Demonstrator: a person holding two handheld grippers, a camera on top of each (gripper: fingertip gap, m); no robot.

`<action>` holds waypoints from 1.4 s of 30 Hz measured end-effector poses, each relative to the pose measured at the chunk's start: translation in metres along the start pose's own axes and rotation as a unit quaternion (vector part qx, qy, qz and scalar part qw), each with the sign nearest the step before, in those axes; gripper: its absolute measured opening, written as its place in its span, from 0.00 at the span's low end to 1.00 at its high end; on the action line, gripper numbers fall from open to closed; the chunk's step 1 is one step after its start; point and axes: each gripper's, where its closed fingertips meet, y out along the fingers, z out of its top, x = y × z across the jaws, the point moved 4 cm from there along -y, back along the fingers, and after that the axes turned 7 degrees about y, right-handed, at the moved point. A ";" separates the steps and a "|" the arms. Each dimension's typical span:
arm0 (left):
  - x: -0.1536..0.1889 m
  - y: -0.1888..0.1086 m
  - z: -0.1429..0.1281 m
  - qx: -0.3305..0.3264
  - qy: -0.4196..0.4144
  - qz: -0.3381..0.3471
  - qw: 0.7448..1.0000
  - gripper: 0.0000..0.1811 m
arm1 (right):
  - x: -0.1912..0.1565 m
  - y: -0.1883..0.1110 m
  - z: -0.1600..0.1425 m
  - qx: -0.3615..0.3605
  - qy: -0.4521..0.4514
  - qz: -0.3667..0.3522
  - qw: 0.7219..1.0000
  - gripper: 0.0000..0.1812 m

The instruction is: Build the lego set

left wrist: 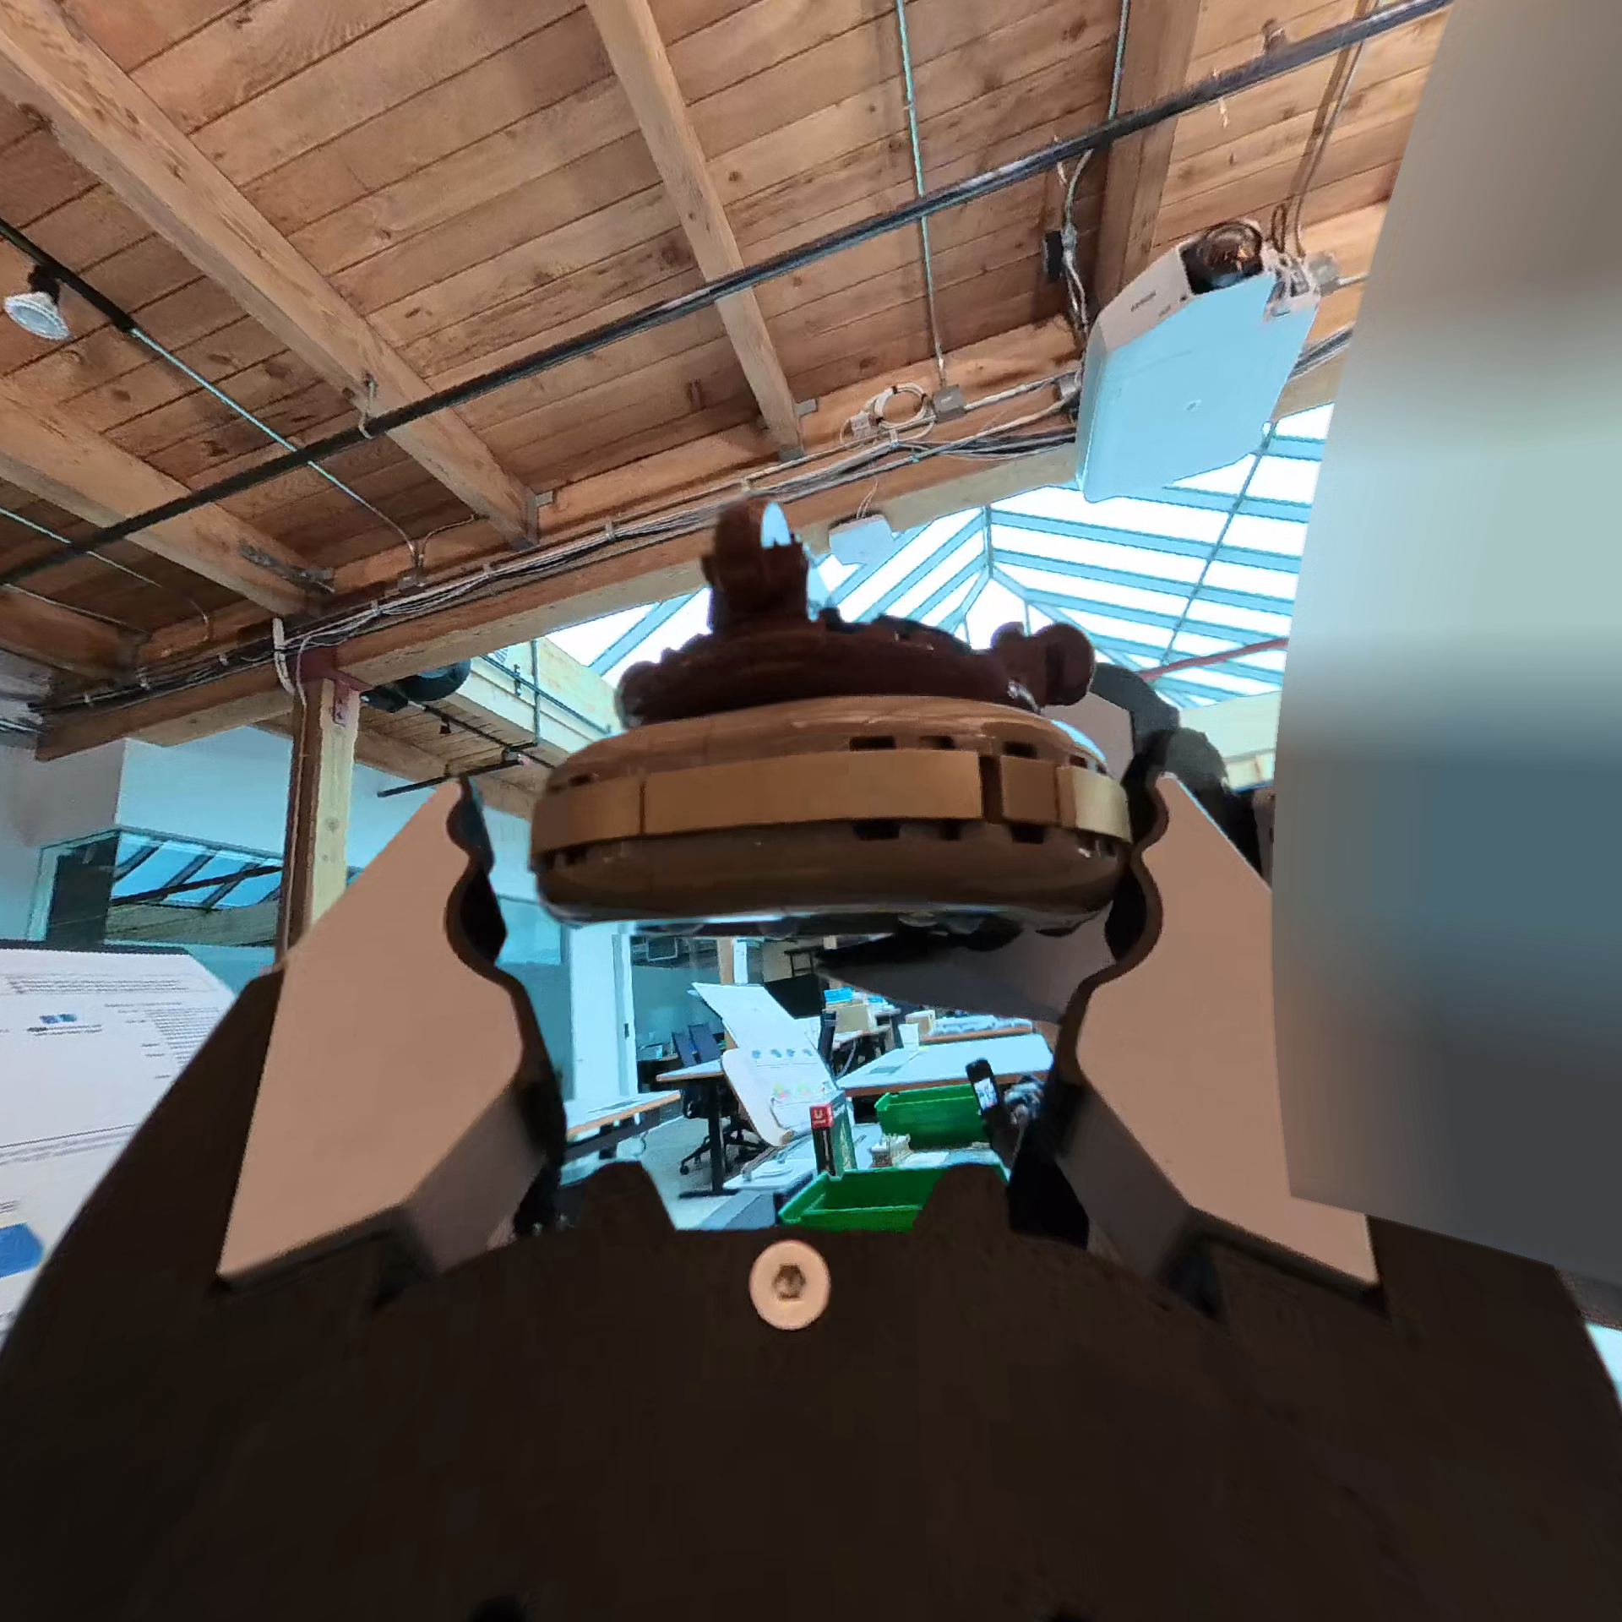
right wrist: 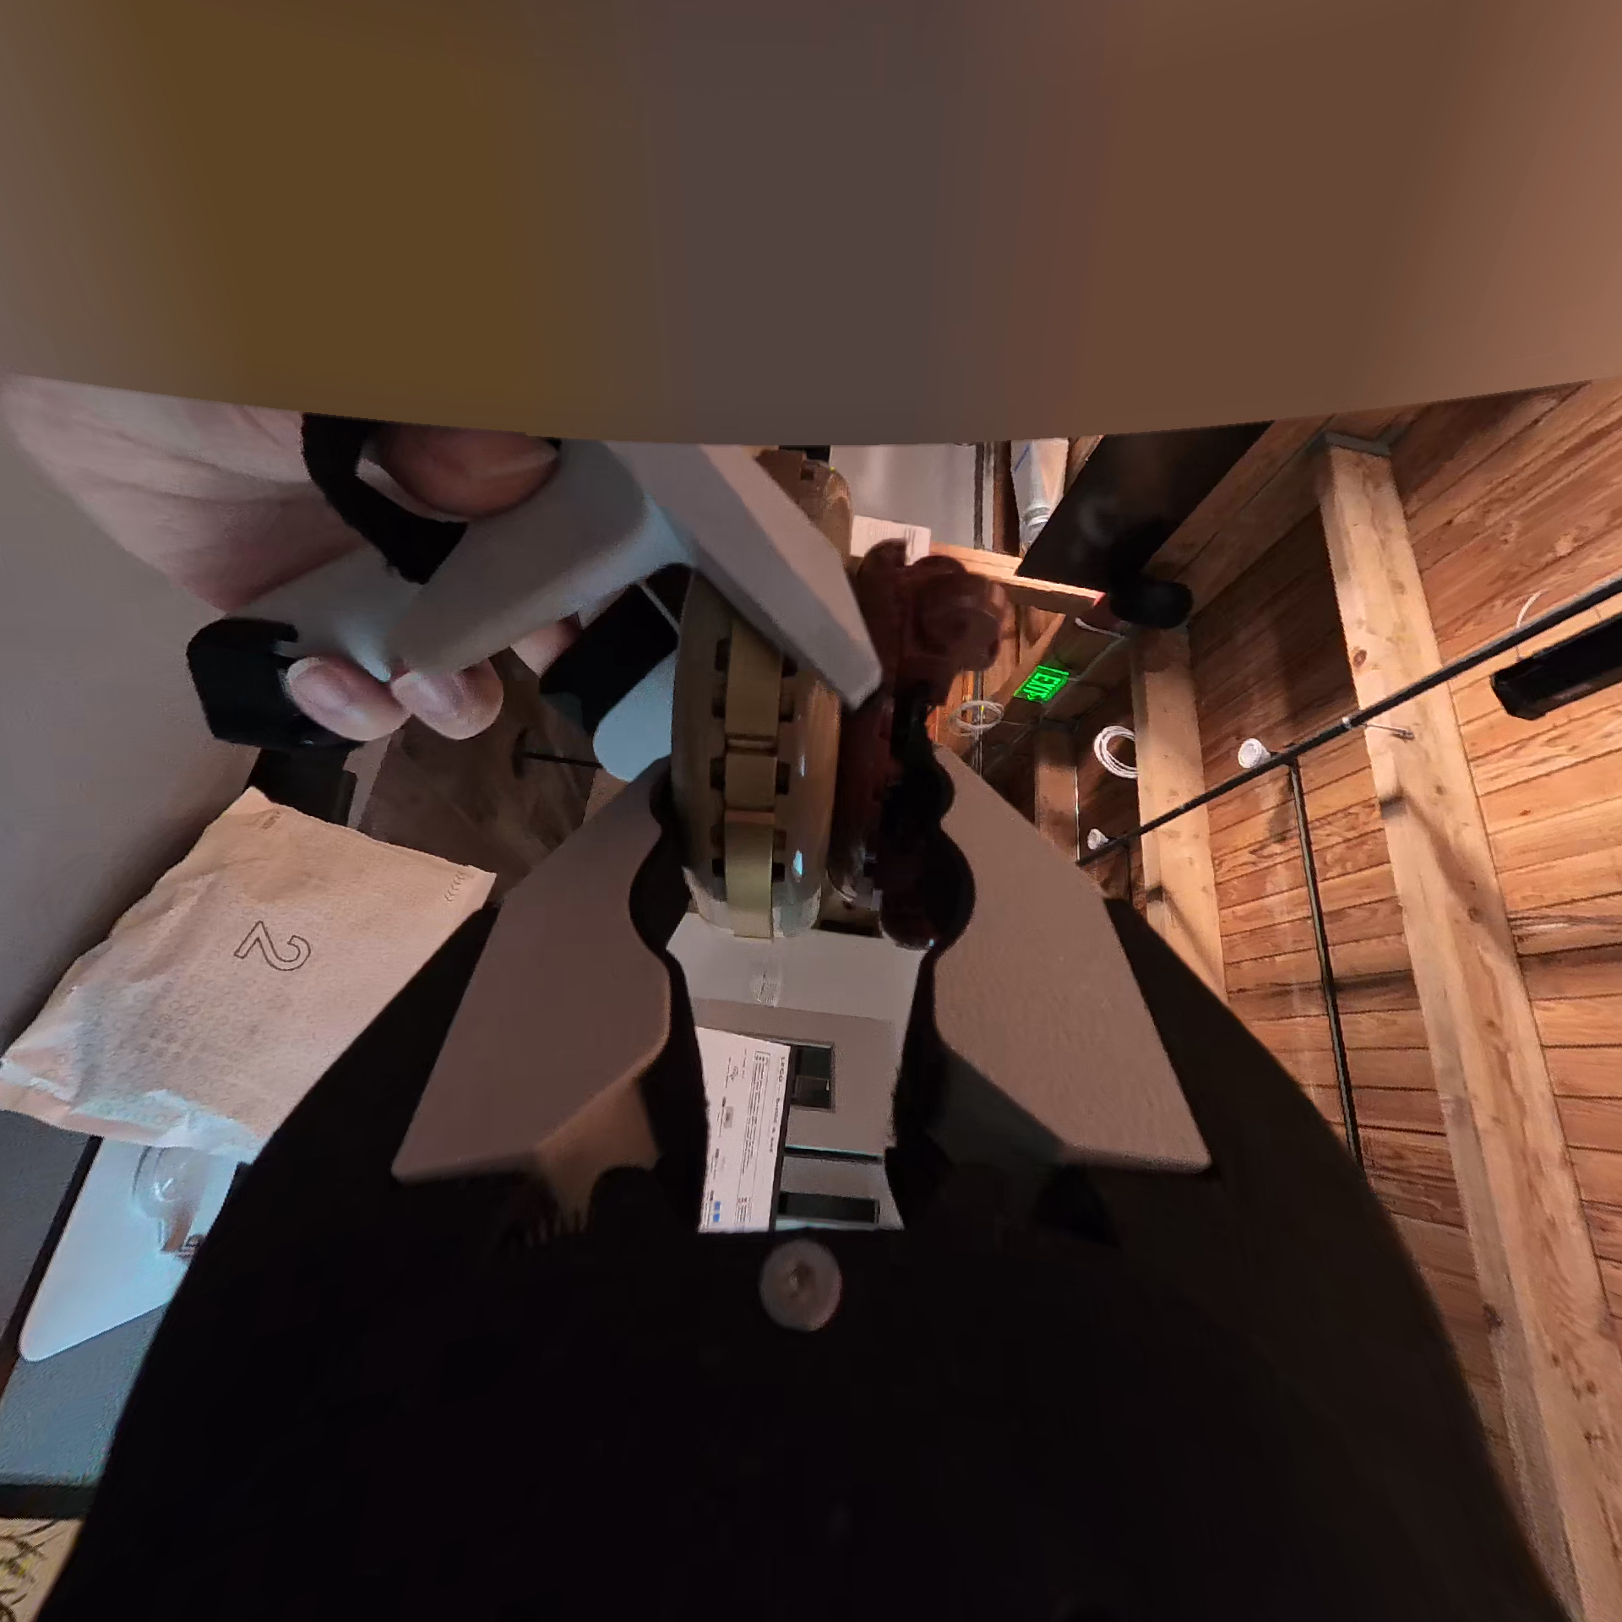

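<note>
A round lego model (left wrist: 816, 781), with a tan ring base and dark brown pieces on top, is held up in the air toward the ceiling. My left gripper (left wrist: 807, 812) spans its diameter and is shut on the rim. In the right wrist view the model (right wrist: 755, 772) shows edge-on. My right gripper (right wrist: 799, 781) pinches it across its thickness, one finger on the tan underside and one on the brown pieces (right wrist: 913, 843). One of the right gripper's fingers (left wrist: 957, 979) shows under the model in the left wrist view. A hand (right wrist: 421, 693) holds the left gripper's handle.
A paper parts bag (right wrist: 219, 948) lies at lower left. Green bins (left wrist: 878, 1198) and desks lie far below. A projector (left wrist: 1185, 369) hangs from the wooden ceiling. A printed sheet (left wrist: 88, 1053) stands at the left. Left and right tips are no more than a few centimetres apart.
</note>
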 end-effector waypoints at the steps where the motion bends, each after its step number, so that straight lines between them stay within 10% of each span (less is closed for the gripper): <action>1: -0.002 -0.001 0.002 0.007 -0.002 0.003 1.000 0.76 | 0.000 -0.001 0.000 0.003 0.006 -0.001 1.000 0.27; 8: -0.003 -0.011 0.015 0.100 -0.033 -0.004 0.994 0.65 | -0.004 0.002 0.004 0.036 0.039 -0.015 0.998 0.27; 42: -0.012 -0.028 0.022 0.267 -0.171 0.000 0.948 0.75 | -0.021 0.034 0.021 0.045 0.017 -0.074 0.996 0.28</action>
